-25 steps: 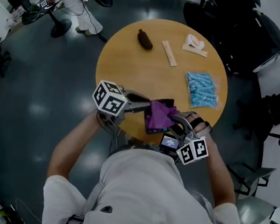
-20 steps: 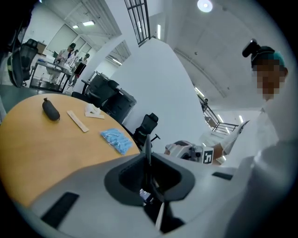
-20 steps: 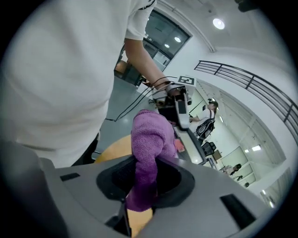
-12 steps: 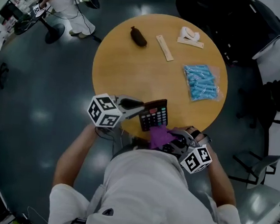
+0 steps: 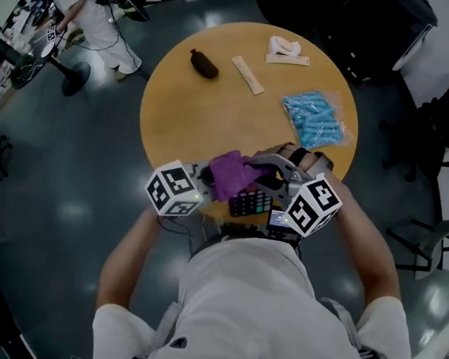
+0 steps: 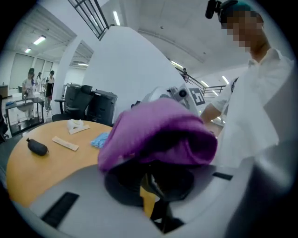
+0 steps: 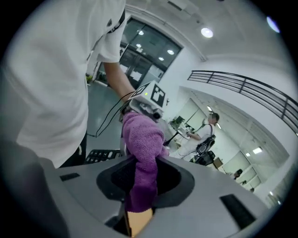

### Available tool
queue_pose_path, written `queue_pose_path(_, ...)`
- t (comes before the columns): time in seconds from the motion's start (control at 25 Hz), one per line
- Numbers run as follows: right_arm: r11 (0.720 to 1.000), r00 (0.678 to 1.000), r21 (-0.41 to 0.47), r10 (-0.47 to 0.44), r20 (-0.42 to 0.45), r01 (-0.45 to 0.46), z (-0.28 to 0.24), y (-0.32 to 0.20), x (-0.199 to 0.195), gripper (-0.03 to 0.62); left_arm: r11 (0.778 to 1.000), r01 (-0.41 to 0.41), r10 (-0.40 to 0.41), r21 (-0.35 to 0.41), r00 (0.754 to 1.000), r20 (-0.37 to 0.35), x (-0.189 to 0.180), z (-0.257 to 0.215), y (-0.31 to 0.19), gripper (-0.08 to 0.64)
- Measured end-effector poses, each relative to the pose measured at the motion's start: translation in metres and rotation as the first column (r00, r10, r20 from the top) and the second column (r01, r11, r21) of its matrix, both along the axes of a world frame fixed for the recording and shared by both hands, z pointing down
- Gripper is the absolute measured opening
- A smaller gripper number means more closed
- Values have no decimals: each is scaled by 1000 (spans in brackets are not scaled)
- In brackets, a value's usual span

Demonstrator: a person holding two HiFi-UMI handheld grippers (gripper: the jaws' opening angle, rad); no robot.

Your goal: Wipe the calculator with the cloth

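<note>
The purple cloth point(image 5: 227, 173) lies bunched over the top of the black calculator point(image 5: 250, 203) at the near edge of the round wooden table point(image 5: 215, 111). My right gripper point(image 5: 251, 168) comes in from the right, shut on the cloth. In the right gripper view the cloth point(image 7: 142, 139) runs up out of the jaws, with the calculator's keys point(image 7: 100, 155) showing to its left. My left gripper point(image 5: 207, 182) grips the calculator's left edge. In the left gripper view the cloth point(image 6: 158, 132) drapes over that gripper point(image 6: 151, 181) and hides most of the dark calculator edge.
Further back on the table lie a blue packet point(image 5: 313, 119), a dark brown object point(image 5: 204, 64), a pale flat stick point(image 5: 248, 74) and a white item point(image 5: 286, 50). A person point(image 5: 83, 3) stands on the floor at the far left. Dark chairs stand to the right.
My right gripper drew the cloth back off the calculator toward my body, then carried it forward and up over the calculator again. My left gripper rolled and shifted a little with the calculator.
</note>
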State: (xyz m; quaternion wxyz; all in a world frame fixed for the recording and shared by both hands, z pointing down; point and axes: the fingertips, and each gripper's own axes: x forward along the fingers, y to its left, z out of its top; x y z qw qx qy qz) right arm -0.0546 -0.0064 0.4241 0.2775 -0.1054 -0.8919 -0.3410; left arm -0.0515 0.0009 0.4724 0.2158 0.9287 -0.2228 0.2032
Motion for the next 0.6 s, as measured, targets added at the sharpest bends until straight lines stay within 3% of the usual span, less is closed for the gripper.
queue_pose_path(0.16, 994, 989, 52, -91, -112, 98, 18, 8, -3, 98, 1000, -21, 20, 21, 999, 46, 2, -1, 0, 46)
queue_pose_path(0.28, 991, 981, 61, -112, -159, 123, 21, 9, 3, 98, 1000, -6, 5, 12, 999, 32, -5, -1, 2, 46)
queue_pose_path(0.44, 993, 977, 55, -93, -190, 105, 24, 4, 18, 98, 1000, 18, -18, 13, 1000, 17, -12, -1, 6, 46)
queue_pose_path(0.6, 999, 986, 33, -22, -167, 28, 27, -11, 34, 98, 998, 54, -54, 16, 998, -26, -23, -4, 4, 46)
